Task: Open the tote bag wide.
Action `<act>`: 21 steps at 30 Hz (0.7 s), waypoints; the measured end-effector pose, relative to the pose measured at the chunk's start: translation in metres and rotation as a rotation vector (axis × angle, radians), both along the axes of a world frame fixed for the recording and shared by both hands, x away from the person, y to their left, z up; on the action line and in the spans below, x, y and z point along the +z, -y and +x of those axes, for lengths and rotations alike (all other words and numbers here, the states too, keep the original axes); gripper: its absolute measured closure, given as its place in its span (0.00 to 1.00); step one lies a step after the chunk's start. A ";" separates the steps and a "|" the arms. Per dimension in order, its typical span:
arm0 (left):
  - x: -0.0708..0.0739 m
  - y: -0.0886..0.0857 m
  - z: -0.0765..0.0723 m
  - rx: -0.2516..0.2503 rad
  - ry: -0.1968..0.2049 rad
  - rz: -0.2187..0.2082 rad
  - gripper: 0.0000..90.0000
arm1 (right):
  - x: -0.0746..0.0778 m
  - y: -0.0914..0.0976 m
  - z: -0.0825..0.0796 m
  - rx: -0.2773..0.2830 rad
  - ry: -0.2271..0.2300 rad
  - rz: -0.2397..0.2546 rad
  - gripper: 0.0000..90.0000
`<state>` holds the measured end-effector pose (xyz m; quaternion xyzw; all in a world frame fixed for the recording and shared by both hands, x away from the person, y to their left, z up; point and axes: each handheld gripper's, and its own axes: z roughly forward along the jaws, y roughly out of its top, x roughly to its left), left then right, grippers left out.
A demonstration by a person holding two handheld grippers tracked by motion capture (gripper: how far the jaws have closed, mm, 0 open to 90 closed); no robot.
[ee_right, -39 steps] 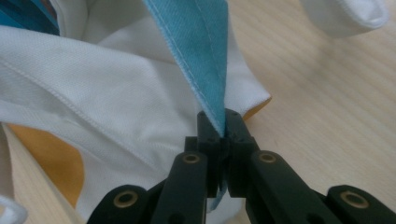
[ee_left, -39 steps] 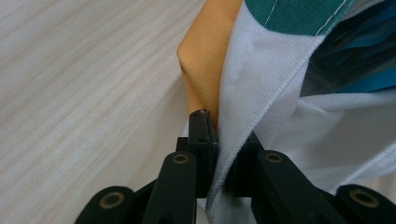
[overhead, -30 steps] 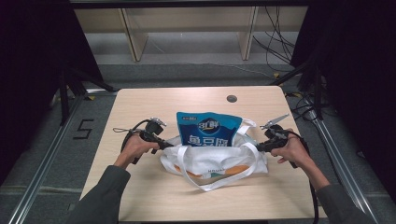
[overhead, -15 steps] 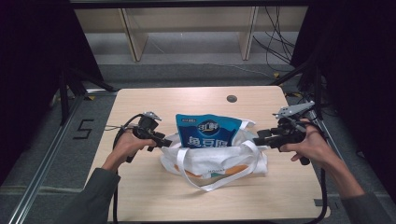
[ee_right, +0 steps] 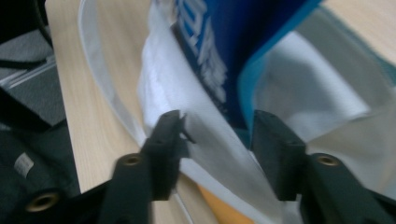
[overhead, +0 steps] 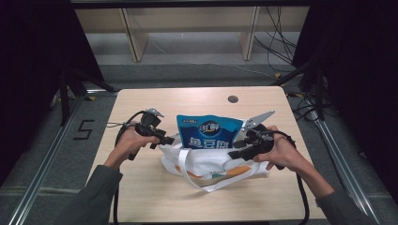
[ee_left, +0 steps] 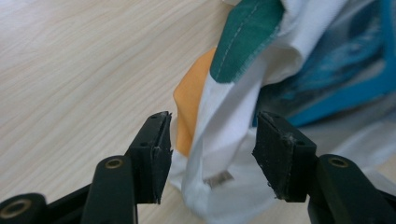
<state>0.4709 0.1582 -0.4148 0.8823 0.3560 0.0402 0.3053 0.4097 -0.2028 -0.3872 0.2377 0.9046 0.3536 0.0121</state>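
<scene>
A white tote bag (overhead: 220, 164) with orange and green print lies in the middle of the table (overhead: 197, 101). A blue snack packet (overhead: 209, 131) stands in its mouth. My left gripper (overhead: 166, 139) is at the bag's left rim. In the left gripper view, the left gripper (ee_left: 212, 123) has just been opening. White bag cloth (ee_left: 224, 140) hangs loose between its pads, and the packet (ee_left: 327, 84) is behind. My right gripper (overhead: 237, 146) is at the bag's right rim. The right gripper (ee_right: 217, 126) has also just opened, with the bag edge (ee_right: 163, 93) and packet (ee_right: 210, 56) between its jaws, unpressed.
A white handle strap (overhead: 197, 180) loops out from the bag toward the table's near edge. A dark round grommet (overhead: 233, 99) sits in the tabletop at the back. Cables trail from both grippers. Wooden shelf legs and loose cables are on the floor beyond the table.
Both grippers have opened off the bag's rim. The left hand has risen slightly. The right hand swung up and out to the right, then came back in against the bag.
</scene>
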 end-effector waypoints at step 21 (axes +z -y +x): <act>-0.059 0.025 0.059 0.092 -0.086 -0.022 0.93 | -0.098 0.007 -0.037 0.032 -0.127 -0.079 0.98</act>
